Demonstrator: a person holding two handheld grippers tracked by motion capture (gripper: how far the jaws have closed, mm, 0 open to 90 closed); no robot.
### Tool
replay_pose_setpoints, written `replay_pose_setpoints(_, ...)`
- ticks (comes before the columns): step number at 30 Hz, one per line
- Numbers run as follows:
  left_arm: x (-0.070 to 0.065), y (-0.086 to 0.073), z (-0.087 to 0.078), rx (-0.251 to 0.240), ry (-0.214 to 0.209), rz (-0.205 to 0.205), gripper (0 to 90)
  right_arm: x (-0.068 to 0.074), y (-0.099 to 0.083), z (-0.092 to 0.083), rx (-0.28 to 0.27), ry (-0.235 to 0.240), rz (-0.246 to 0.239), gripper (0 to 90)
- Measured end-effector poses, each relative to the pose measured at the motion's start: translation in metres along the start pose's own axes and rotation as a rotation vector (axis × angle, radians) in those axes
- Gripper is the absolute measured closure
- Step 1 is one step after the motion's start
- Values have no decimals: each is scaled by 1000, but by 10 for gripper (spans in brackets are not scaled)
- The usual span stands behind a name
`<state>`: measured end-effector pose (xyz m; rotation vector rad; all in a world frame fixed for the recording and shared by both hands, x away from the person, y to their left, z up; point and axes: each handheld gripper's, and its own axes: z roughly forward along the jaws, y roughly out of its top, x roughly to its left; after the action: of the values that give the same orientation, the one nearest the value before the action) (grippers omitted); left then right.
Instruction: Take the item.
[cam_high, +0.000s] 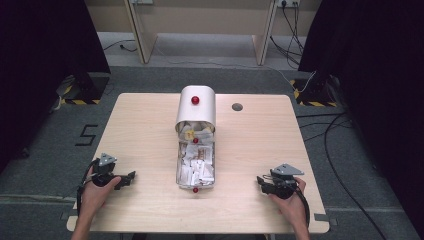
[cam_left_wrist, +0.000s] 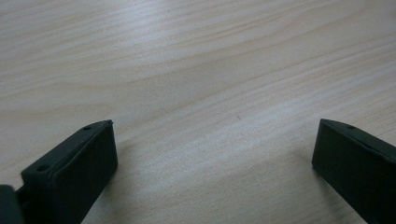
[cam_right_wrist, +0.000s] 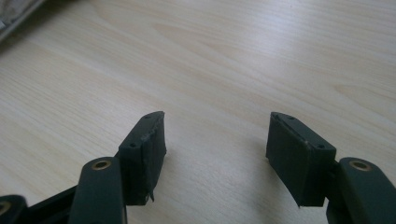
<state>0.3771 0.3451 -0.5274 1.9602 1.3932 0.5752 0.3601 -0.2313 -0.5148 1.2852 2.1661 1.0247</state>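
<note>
A metal box (cam_high: 196, 150) is seen at the middle of the table (cam_high: 140, 125), its rounded lid (cam_high: 196, 106) pushed to the far end and paper packets (cam_high: 196, 167) laid bare in the near part. The left gripper (cam_high: 131, 176) is held low at the near left, the right gripper (cam_high: 260, 181) at the near right, each well apart from the box. Both pairs of jaws are spread, with bare wood between them.
</note>
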Motion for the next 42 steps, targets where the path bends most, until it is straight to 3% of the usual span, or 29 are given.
replay_pose_setpoints(17, 0, 0, 0, 0, 0, 0, 0, 11, 9, -5, -37, 25, -3, 365)
replay_pose_setpoints(24, 0, 0, 0, 0, 0, 0, 0, 24, 20, -10, -59, 48, -39, 365)
replay_pose_setpoints(42, 0, 0, 0, 0, 0, 0, 0, 43, 35, -15, -92, 95, -69, 372)
